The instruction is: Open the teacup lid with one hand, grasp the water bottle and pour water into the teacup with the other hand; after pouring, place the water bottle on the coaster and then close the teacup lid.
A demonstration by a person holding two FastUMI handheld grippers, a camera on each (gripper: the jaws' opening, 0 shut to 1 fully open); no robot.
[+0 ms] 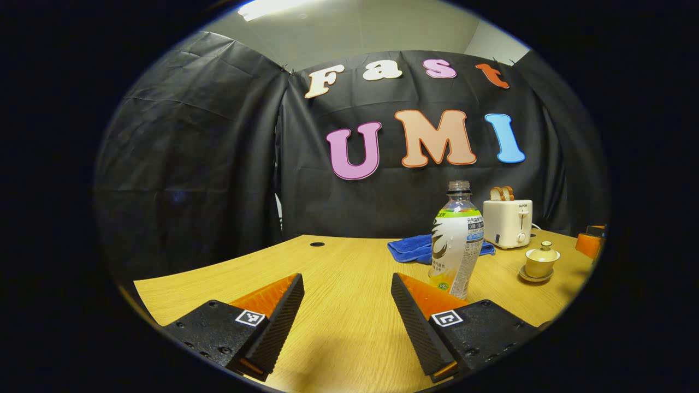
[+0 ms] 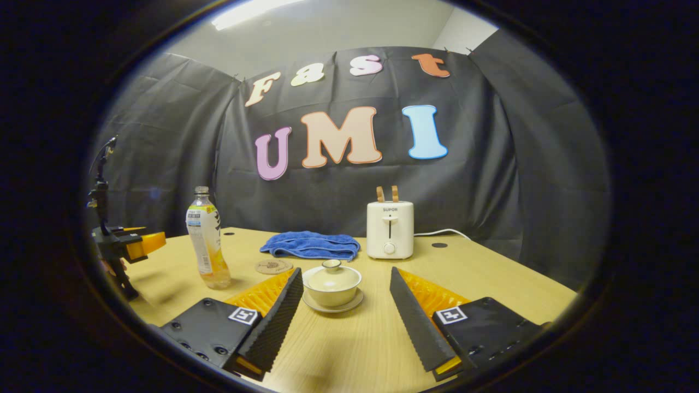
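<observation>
An uncapped water bottle stands upright on the wooden table, just beyond the right finger of my open left gripper. In the right gripper view the bottle stands at the left, with the left gripper beside it at the far left. A cream teacup with its lid on sits on a saucer, straight ahead of my open right gripper, between its fingertips' lines but untouched. The teacup also appears at the right in the left gripper view. A round coaster lies behind the cup, to the left.
A folded blue towel lies at the back of the table. A white toaster with bread slices stands beside it, its cord trailing right. The toaster and towel stand behind the bottle in the left gripper view.
</observation>
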